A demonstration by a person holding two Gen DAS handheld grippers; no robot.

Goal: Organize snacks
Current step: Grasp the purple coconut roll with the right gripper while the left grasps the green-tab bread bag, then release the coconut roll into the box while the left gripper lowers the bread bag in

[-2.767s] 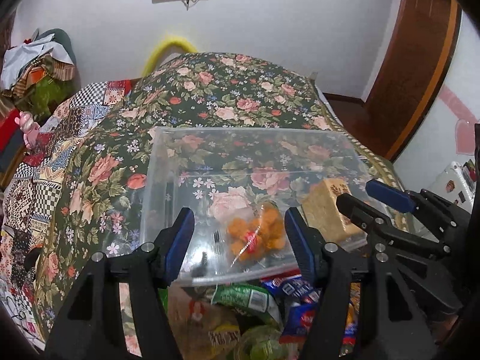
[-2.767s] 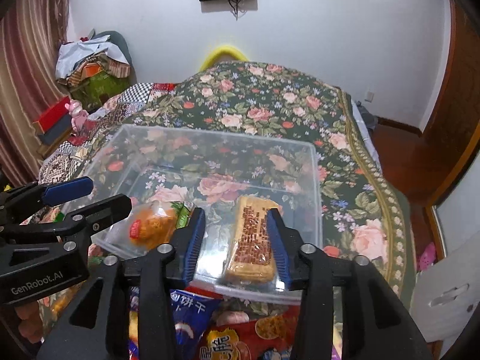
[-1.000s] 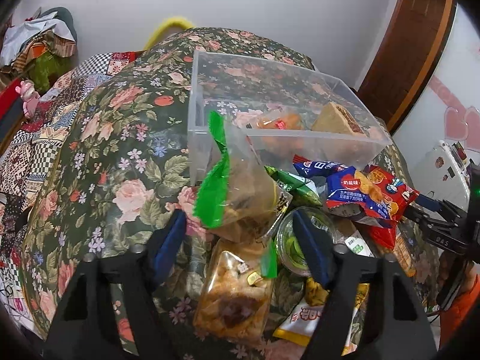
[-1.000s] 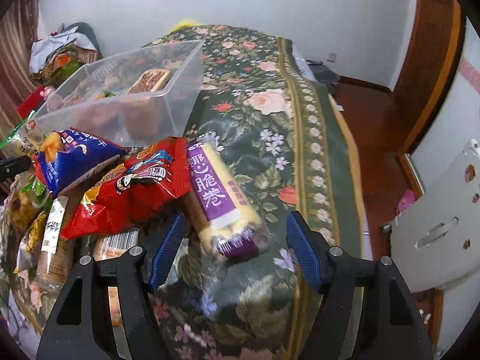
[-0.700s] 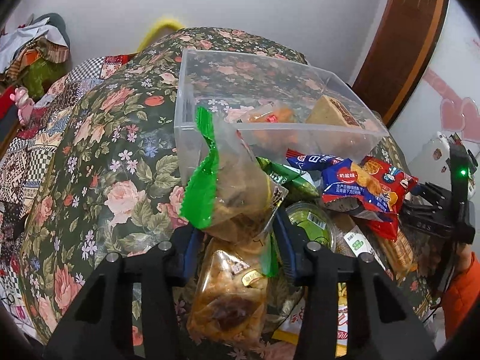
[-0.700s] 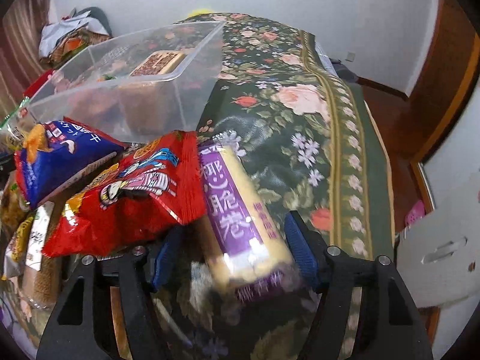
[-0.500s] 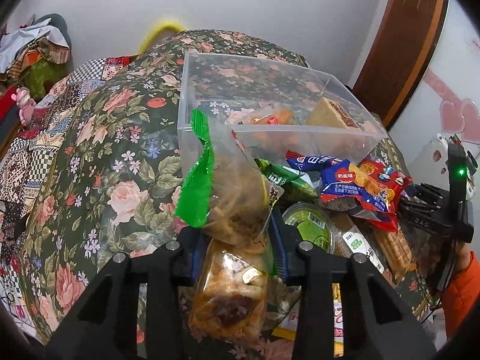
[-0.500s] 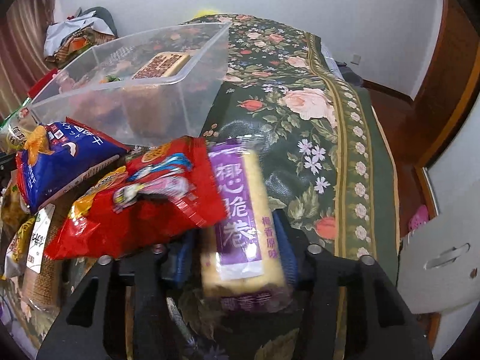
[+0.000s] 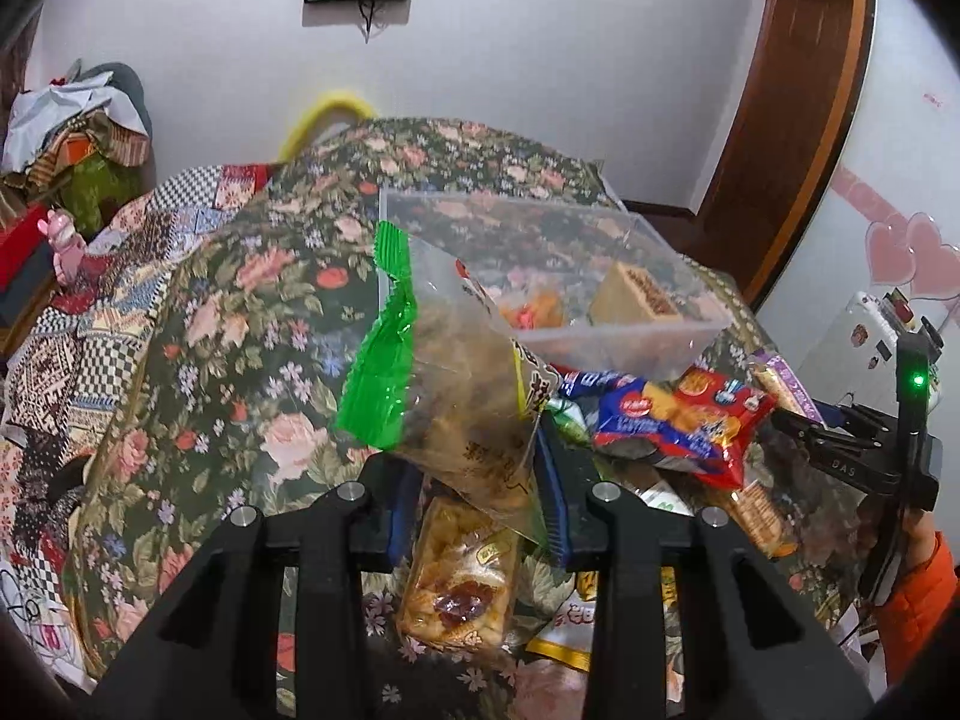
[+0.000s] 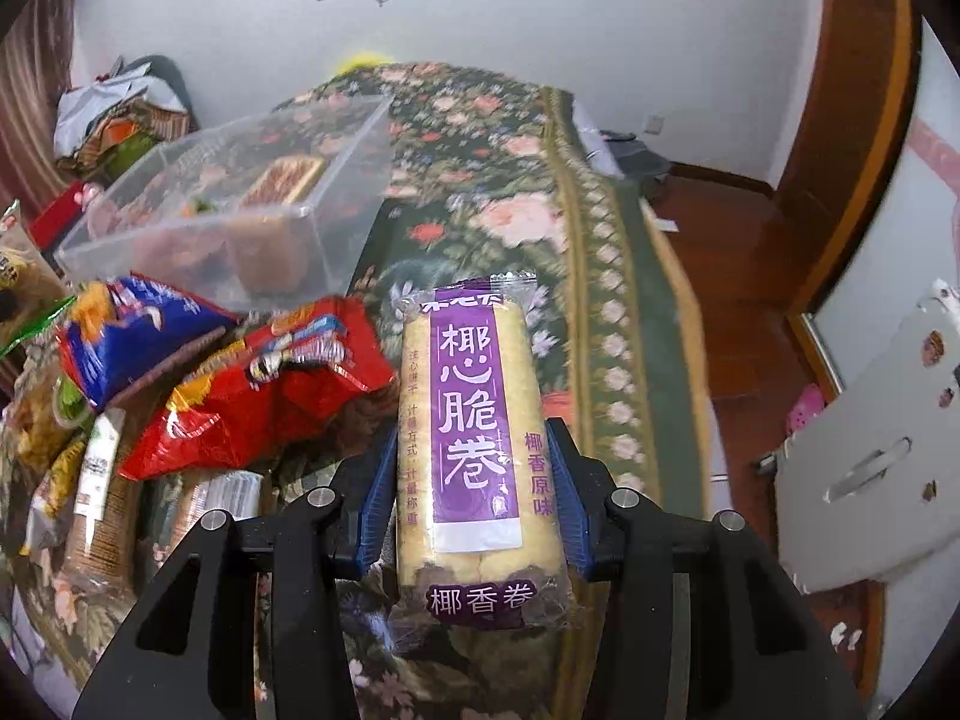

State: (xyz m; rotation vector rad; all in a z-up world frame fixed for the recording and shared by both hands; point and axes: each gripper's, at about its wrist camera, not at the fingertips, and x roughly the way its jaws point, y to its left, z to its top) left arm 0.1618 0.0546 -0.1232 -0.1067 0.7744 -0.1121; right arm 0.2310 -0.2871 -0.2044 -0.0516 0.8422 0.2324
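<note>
My left gripper (image 9: 477, 480) is shut on a clear snack bag with a green edge (image 9: 456, 372) and holds it lifted above the pile. My right gripper (image 10: 471, 480) is shut on a purple-labelled roll pack (image 10: 471, 414), raised off the bed. The clear plastic bin (image 9: 600, 252) stands behind the pile with an orange snack bag (image 9: 534, 309) and a brown cracker pack (image 9: 636, 297) inside; it also shows in the right wrist view (image 10: 240, 198). The right gripper shows at the left wrist view's right edge (image 9: 840, 432).
A pile of snacks lies on the floral bedspread (image 9: 252, 324): a red and blue bag (image 9: 678, 414), a pastry pack (image 9: 456, 582), a red bag (image 10: 264, 396), a blue bag (image 10: 132, 336). The bed edge and wooden floor (image 10: 732, 312) are to the right.
Both grippers closed on their snacks and lifted them: the left raised the green-edged bag, the right picked the purple roll pack up off the bedspread.
</note>
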